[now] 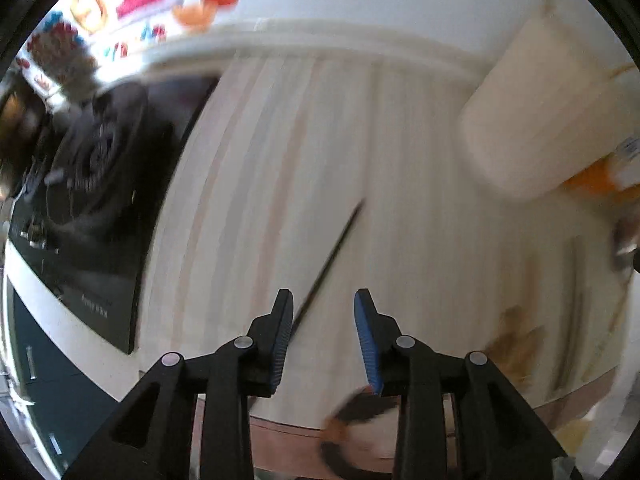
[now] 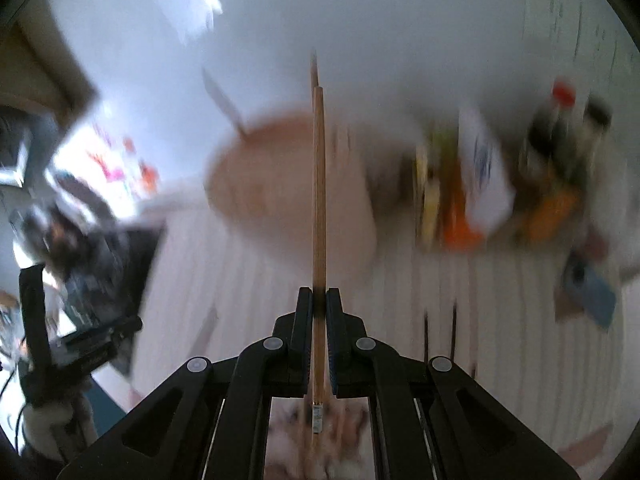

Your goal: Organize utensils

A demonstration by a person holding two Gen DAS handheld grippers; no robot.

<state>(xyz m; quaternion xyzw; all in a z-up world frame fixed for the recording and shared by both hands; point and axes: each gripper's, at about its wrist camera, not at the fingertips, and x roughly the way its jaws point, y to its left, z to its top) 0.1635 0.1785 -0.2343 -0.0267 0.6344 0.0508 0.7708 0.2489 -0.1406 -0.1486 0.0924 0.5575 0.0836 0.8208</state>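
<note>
While the right gripper (image 2: 319,300) has its jaws pinched tight on a pair of wooden chopsticks (image 2: 318,184), their long axis runs straight ahead along the fingers, tips pointing over the beige holder cup (image 2: 288,192) just beyond. So my guess is the drop goes forward and down into that cup, and the right hand is clearly the nearer one. The left gripper (image 1: 323,312) hangs wide open, holding nothing, over a striped mat (image 1: 420,240) with a dark chopstick (image 1: 332,258) lying diagonally between its fingers. Labels on the bottles (image 2: 560,152) are too blurred to read.
</note>
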